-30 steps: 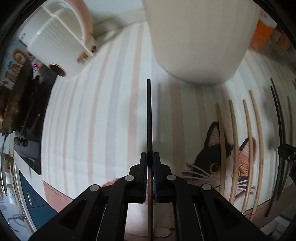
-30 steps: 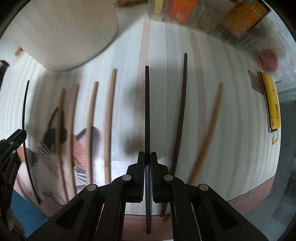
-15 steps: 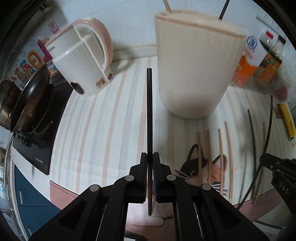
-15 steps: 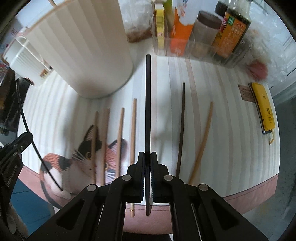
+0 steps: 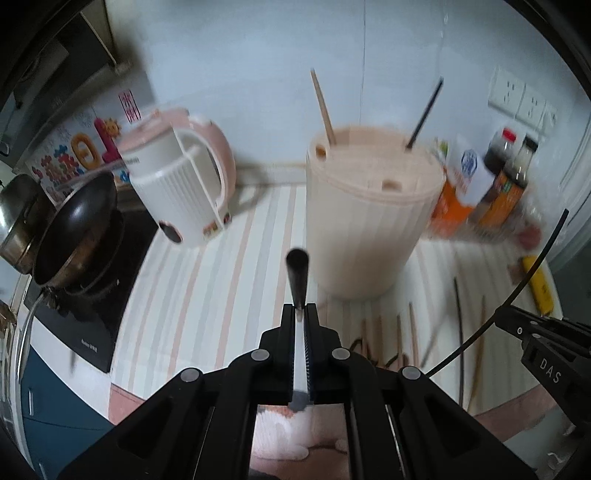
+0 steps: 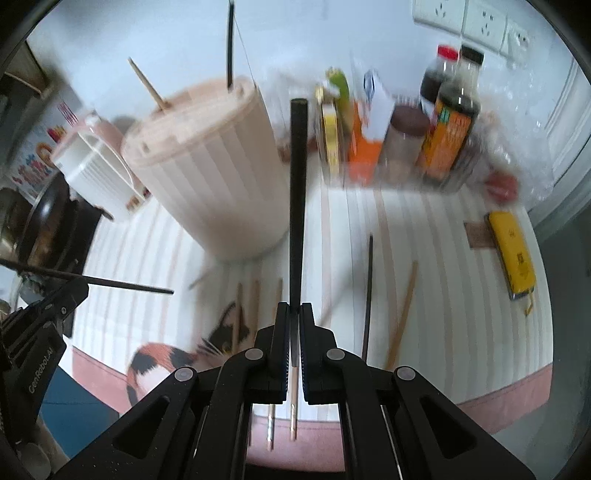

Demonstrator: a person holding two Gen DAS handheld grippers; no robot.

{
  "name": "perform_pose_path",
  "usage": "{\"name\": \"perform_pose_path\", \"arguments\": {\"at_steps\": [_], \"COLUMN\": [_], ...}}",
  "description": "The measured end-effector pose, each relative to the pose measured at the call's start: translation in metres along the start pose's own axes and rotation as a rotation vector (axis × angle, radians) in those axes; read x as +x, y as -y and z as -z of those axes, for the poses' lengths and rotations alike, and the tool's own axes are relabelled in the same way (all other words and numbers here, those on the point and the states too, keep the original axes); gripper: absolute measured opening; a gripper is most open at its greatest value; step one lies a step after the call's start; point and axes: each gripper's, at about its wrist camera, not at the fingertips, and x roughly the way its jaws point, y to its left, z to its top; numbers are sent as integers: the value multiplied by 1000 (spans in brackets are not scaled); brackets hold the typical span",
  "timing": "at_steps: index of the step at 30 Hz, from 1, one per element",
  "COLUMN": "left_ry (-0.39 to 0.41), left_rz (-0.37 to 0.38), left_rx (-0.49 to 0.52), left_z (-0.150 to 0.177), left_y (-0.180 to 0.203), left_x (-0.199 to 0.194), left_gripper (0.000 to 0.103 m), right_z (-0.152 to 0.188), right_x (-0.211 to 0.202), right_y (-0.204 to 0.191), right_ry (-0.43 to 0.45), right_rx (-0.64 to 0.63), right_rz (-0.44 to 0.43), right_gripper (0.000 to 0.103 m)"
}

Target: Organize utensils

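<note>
Carrying step: a black chopstick is clamped in each gripper, raised above the table
Left gripper (image 5: 303,314): closed on left chopstick (image 5: 297,275)
Right gripper (image 6: 294,314): closed on right chopstick (image 6: 297,192)
Next move: tips are to be aimed at holder (image 5: 369,218) lid holes, far centre

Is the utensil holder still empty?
No: in the left wrist view the utensil holder already has a wooden chopstick and a black chopstick standing in its lid holes.

Pale blue wall (image 5: 258,74) with white sockets (image 6: 461,18) behind striped counter (image 5: 229,277).
</note>
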Motion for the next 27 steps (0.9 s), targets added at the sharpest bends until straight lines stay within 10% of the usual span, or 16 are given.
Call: {"name": "perform_pose_path", "arguments": {"at_steps": [18,24,27], "left_ry": [175,-6,-140], "left_rz": [102,87,81], "left_rx": [-115,-164,-185], "left_z": [-75,-42,-21], "left_y": [-36,-57,-62], "left_x": [-58,7,58], "left_gripper": [0,10,37], "right_z": [-69,-54,-39], "right_x": [-82,-38,7], "right_y": [-11,1,15], "right_ry": [140,-59,-206], "right_rx": [-7,-11,-11], "right_rz": [-133,-191,-158], "right_gripper": [5,5,5]}}
